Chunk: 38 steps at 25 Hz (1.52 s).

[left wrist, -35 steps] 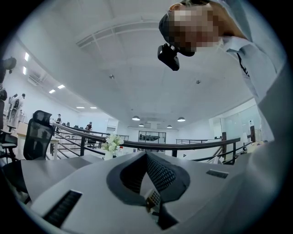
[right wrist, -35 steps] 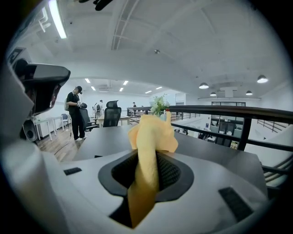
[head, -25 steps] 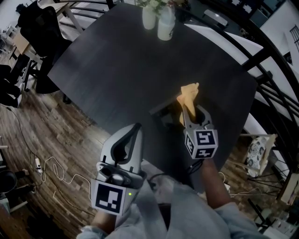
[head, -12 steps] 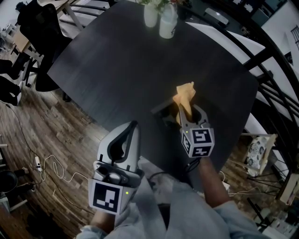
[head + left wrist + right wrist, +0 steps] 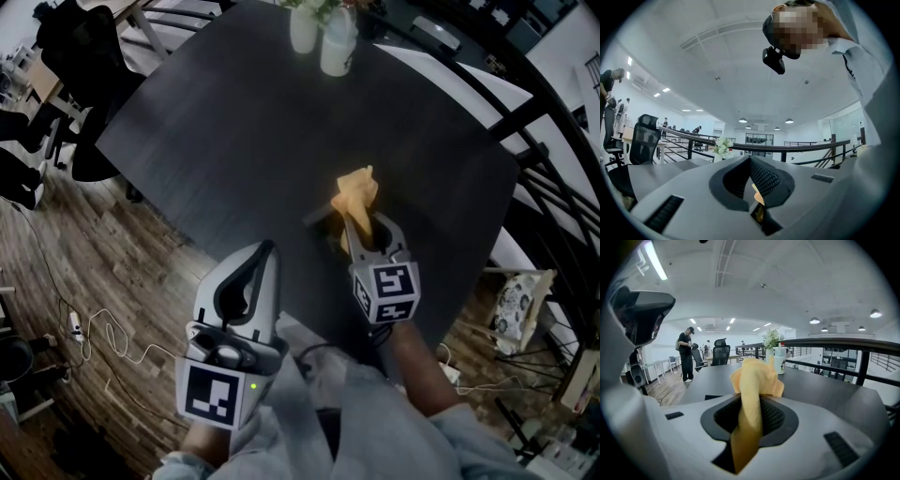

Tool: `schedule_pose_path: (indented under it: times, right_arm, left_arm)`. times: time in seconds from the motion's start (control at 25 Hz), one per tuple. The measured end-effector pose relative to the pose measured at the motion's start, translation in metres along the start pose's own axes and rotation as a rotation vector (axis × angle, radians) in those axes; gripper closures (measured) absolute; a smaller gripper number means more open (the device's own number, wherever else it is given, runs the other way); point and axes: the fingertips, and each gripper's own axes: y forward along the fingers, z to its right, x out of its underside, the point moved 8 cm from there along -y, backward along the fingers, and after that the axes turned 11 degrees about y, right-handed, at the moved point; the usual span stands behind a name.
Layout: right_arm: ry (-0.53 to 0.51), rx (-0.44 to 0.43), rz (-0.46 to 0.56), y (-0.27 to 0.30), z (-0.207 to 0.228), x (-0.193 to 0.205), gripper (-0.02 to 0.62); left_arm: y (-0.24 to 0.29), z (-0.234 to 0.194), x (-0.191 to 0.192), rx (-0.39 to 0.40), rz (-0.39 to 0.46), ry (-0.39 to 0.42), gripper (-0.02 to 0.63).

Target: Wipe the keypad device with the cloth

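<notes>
A yellow cloth [image 5: 355,191] sticks up from my right gripper [image 5: 356,219], which is shut on it over the near right part of the dark table [image 5: 234,122]. In the right gripper view the cloth [image 5: 754,380] fills the gap between the jaws of that gripper [image 5: 757,401]. A dark flat keypad device [image 5: 320,224] lies just under and left of the cloth, partly hidden by the gripper. My left gripper [image 5: 266,248] hangs off the table's near edge, above the floor, shut on nothing. Its jaws meet in the left gripper view [image 5: 751,161].
Two white bottles with flowers [image 5: 322,39] stand at the table's far edge. A black railing [image 5: 539,178] runs along the right. Office chairs [image 5: 80,56] stand at the left, and cables [image 5: 89,337] lie on the wooden floor below the near table edge.
My right gripper has slid the cloth leftward and a little nearer over the keypad device. The left gripper has barely moved.
</notes>
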Motion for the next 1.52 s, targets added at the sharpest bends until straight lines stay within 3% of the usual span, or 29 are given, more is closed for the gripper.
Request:
schedule_pose_path:
  times: [0.56, 0.92, 1.2, 1.52]
  right_arm:
    - [-0.099, -0.172, -0.015, -0.001, -0.052, 0.008, 0.495]
    - [-0.134, -0.23, -0.057, -0.01, -0.064, 0.029, 0.494]
    - [-0.14, -0.2, -0.084, -0.013, -0.055, 0.031, 0.494]
    - [-0.117, -0.094, -0.093, -0.014, -0.021, 0.034, 0.494]
  left_arm:
    - [-0.006, 0.0, -0.003, -0.02, 0.008, 0.003, 0.592]
    - [-0.011, 0.006, -0.004, -0.022, 0.014, 0.003, 0.592]
    - [-0.012, 0.006, -0.004, -0.019, 0.014, 0.003, 0.592]
    - [-0.013, 0.008, -0.003, -0.008, 0.007, 0.003, 0.592]
